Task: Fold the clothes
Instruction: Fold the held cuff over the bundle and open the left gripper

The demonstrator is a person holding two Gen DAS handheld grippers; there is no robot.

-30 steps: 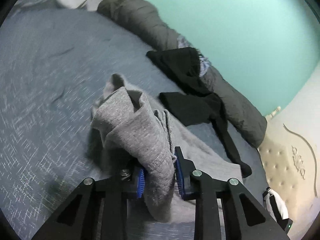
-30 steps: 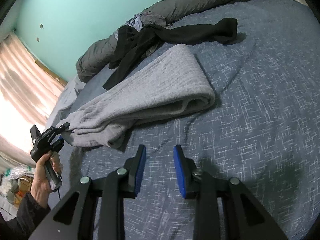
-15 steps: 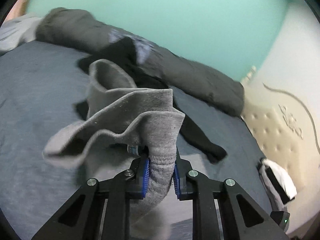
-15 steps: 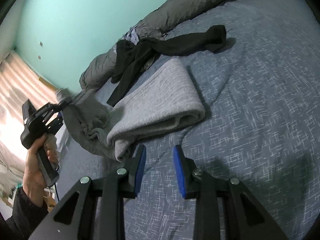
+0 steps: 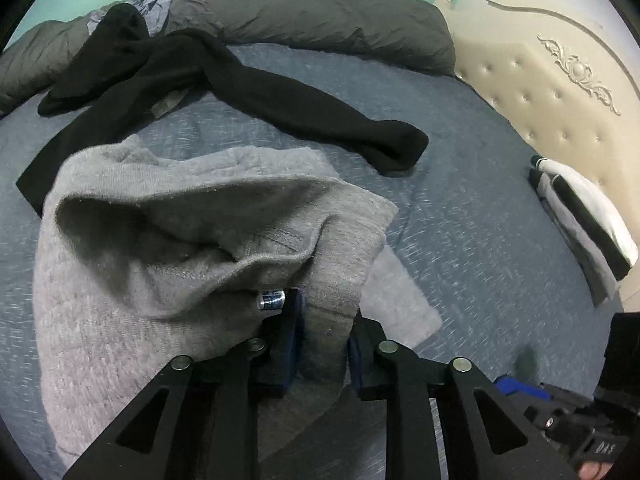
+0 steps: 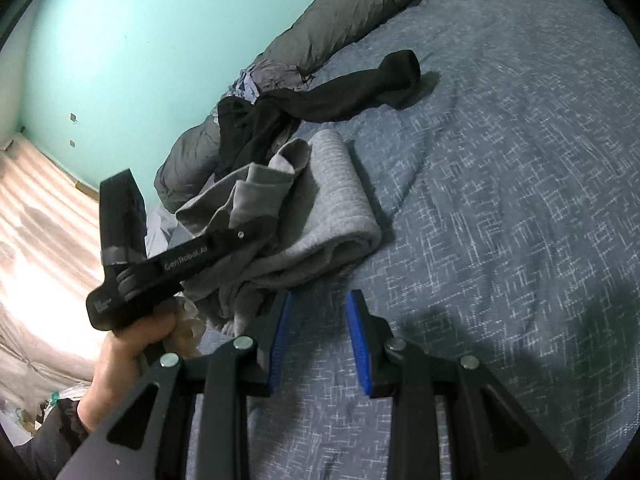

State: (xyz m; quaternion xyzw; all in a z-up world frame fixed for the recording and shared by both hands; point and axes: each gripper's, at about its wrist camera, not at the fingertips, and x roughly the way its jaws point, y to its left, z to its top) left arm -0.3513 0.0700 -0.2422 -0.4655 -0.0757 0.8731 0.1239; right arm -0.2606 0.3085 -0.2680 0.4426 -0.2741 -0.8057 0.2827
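Note:
Grey knit trousers (image 5: 160, 240) lie on the blue bedsheet (image 5: 480, 220), with one end folded back over the rest. My left gripper (image 5: 323, 332) has their ribbed cuff between its blue pads; the jaws are opening, and the cloth still fills the gap and hangs from them. In the right wrist view, a hand (image 6: 132, 340) holds the left gripper (image 6: 256, 224) over the doubled grey trousers (image 6: 340, 208). My right gripper (image 6: 316, 328) hovers open over the bare sheet (image 6: 500, 160), close beside the fold, with nothing between its pads.
A black garment (image 5: 280, 96) sprawls just behind the grey one, partly on a dark grey rolled duvet (image 5: 320, 20) along the green wall. A cream tufted headboard (image 5: 560, 92) and a folded black-and-white item (image 5: 580, 216) are at the right.
My left gripper has swung the grey cuff across and over the rest of the trousers, towards the right gripper, doubling them. The right gripper has shifted only slightly.

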